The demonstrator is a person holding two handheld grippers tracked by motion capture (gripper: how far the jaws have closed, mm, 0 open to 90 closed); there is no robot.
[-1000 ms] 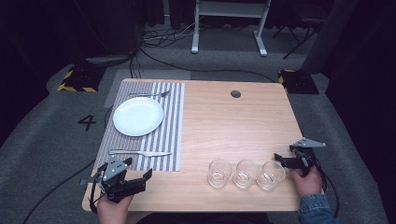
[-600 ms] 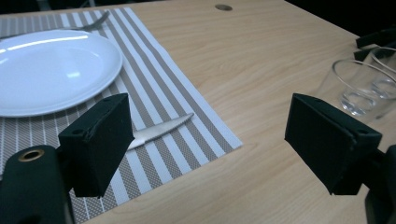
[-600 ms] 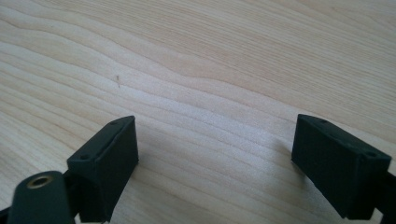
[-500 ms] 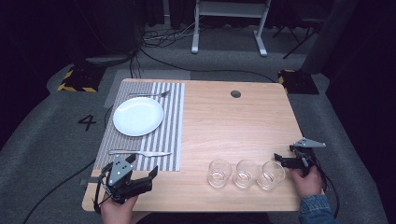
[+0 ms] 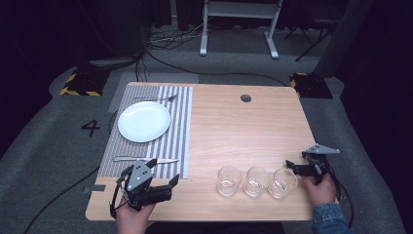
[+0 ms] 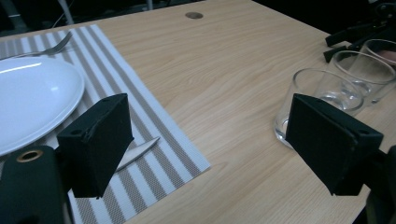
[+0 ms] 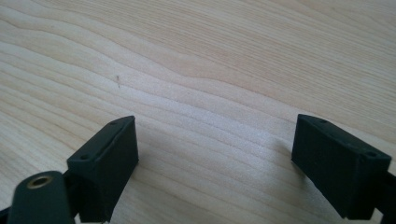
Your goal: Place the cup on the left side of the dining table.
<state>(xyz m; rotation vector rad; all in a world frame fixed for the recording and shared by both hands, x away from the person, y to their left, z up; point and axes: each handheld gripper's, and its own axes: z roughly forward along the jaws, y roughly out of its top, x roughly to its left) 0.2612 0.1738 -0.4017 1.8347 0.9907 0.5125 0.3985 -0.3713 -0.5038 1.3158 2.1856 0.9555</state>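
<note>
Three empty glasses (image 5: 256, 182) stood in a row near desk's (image 5: 243, 131) front edge. Left hand-held gripper (image 5: 165, 183) lay low, jaws wide, aimed twd leftmost glass (image 6: 317, 105); right hand-held gripper (image 5: 294, 168) wide too, just right of the row.

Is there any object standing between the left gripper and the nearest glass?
Nothing visible does. Between the left gripper and the nearest glass lies only bare table; the knife stays aside on the placemat.

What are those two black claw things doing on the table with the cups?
A person holds a gripper in each hand. The left gripper sits by the striped placemat with its jaws open, pointing toward three empty glasses standing in a row. The right gripper waits just beside the glasses, jaws open over bare wood. Neither holds anything. A white plate, a fork and a knife lie on the placemat.
</note>
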